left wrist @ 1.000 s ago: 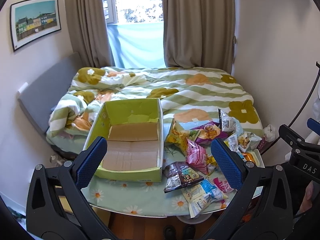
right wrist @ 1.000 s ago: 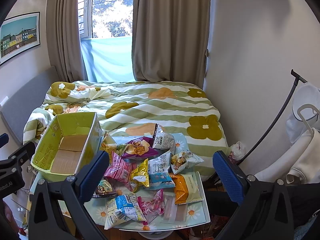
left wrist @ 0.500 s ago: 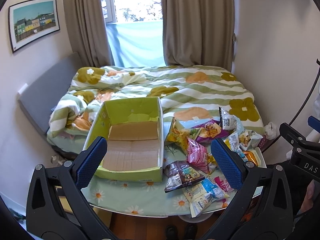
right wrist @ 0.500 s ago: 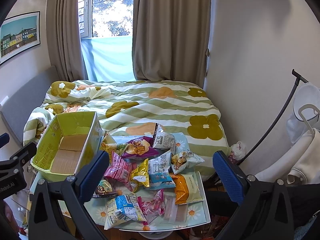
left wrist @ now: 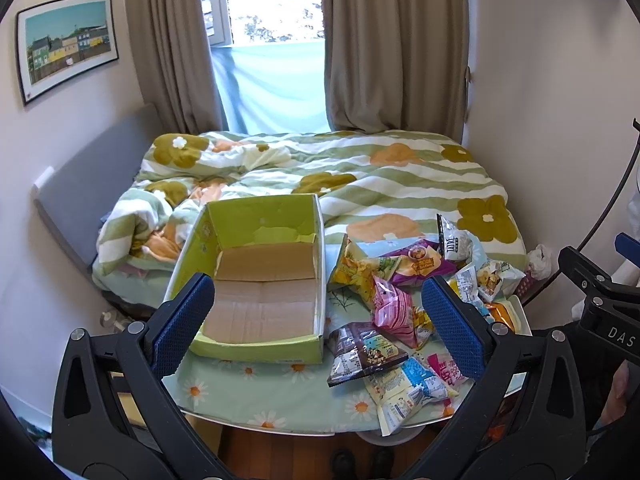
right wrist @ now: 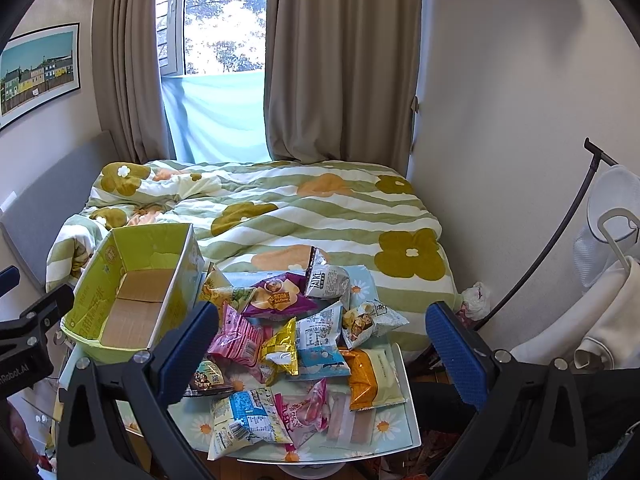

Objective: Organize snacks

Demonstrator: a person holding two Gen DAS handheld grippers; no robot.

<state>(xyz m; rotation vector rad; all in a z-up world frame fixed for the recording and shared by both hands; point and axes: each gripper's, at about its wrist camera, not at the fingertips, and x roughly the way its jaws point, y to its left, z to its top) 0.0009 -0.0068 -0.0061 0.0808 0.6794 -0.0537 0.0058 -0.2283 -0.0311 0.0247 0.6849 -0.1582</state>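
While both tools hang above the near edge of the surface (left wrist: 248, 394) with their blue pads spread wide and nothing between them, the left tool (left wrist: 316, 320) frames the green cardboard box (left wrist: 260, 280) at frame centre, its inside bare. Right of the box, touching its wall, lies the heap of snack packets (right wrist: 296, 332), which the right tool (right wrist: 320, 344) frames. A dark brown packet (left wrist: 366, 354) lies nearest the box's front corner. Behind the surface, filling mid-frame, sits a bed (right wrist: 280, 208) with a flowered duvet.
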